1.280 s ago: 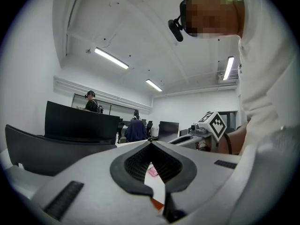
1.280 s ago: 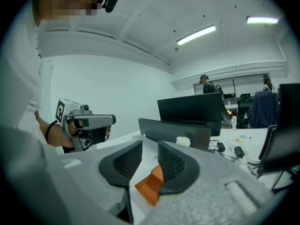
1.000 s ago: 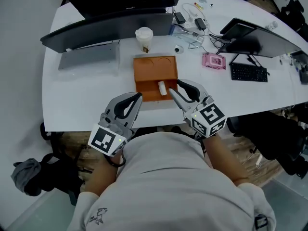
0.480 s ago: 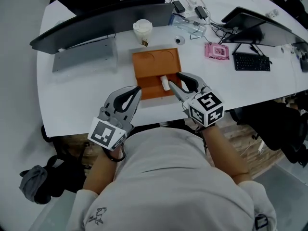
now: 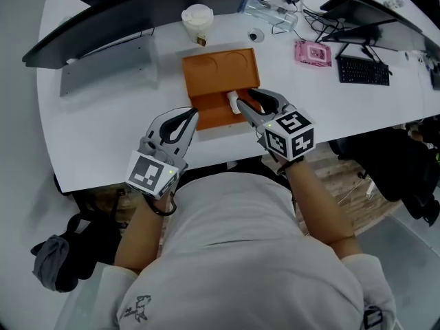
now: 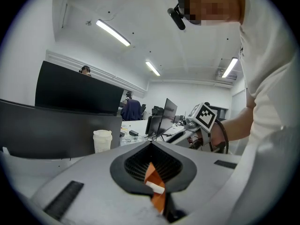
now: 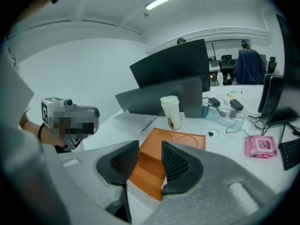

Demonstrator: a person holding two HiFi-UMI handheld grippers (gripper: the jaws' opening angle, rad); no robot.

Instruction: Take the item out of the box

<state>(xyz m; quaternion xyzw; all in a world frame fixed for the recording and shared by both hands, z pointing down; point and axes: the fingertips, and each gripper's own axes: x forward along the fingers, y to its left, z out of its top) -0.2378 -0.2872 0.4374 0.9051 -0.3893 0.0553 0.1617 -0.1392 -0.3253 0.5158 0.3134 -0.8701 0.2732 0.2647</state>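
An orange box (image 5: 220, 74) lies open on the white table (image 5: 103, 136), its lid flat behind it. A small white item (image 5: 234, 102) rests in the box's near right corner. My right gripper (image 5: 246, 100) reaches over that corner, open, with the item just at its fingertips and not pinched. In the right gripper view the jaws of the right gripper (image 7: 150, 146) stand wide apart, with the orange box (image 7: 180, 142) between them. My left gripper (image 5: 190, 114) is shut, its tip by the box's near left corner. A sliver of orange shows through the closed jaws of the left gripper (image 6: 151, 144).
A lidded paper cup (image 5: 196, 17) stands behind the box. A dark monitor (image 5: 89, 36) and grey laptop (image 5: 103, 71) are at the back left. A pink packet (image 5: 314, 52), keyboard (image 5: 363, 71) and cables lie to the right. The table's near edge is by my body.
The whole scene has slid up in the head view. My right gripper has come closer to the white item in the box. The left gripper keeps its place by the box's near left corner.
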